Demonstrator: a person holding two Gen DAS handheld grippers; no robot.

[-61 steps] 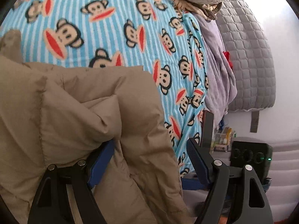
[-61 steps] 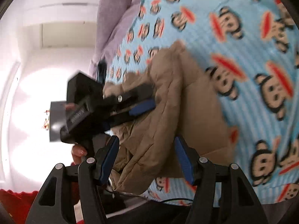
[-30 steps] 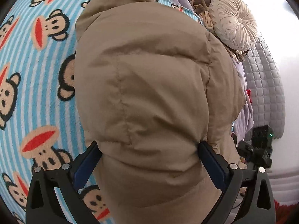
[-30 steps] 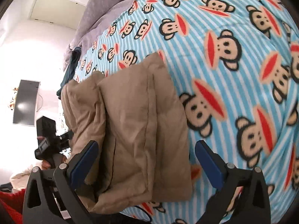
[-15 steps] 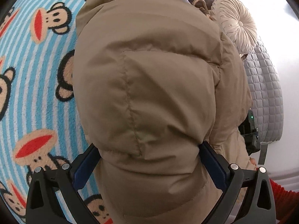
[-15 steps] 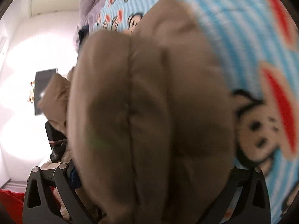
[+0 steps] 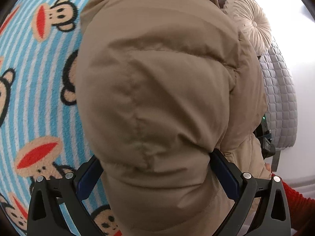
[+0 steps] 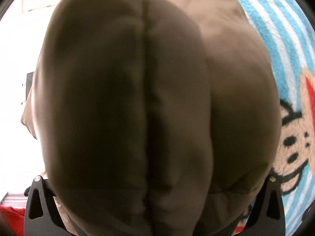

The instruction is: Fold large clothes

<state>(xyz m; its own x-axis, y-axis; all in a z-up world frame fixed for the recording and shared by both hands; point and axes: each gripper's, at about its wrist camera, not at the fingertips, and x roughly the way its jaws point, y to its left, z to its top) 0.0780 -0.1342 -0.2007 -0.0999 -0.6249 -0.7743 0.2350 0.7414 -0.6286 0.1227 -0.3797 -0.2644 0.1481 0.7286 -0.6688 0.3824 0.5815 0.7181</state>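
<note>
A puffy tan jacket [image 7: 157,90], folded into a thick bundle, lies on a blue striped monkey-print blanket [image 7: 39,90]. My left gripper [image 7: 155,171] is open wide, its blue-padded fingers [image 7: 89,175] straddling the near end of the bundle and touching its sides. In the right wrist view the same jacket [image 8: 149,108] fills almost the whole picture, dark and blurred. My right gripper [image 8: 153,179] also stands wide open around the bundle; its fingertips are hidden under the fabric. The right gripper's black body [image 7: 265,139] shows past the jacket's right edge.
A round cream cushion [image 7: 254,27] and a grey quilted cover [image 7: 279,98] lie at the far right of the bed. A red sleeve [image 7: 295,198] shows at the lower right. The blanket [image 8: 291,78] stretches to the right of the jacket.
Both grippers let go of the jacket's edges, opened wide and closed in around the folded bundle. The right gripper has pushed much nearer, so the jacket now covers its view.
</note>
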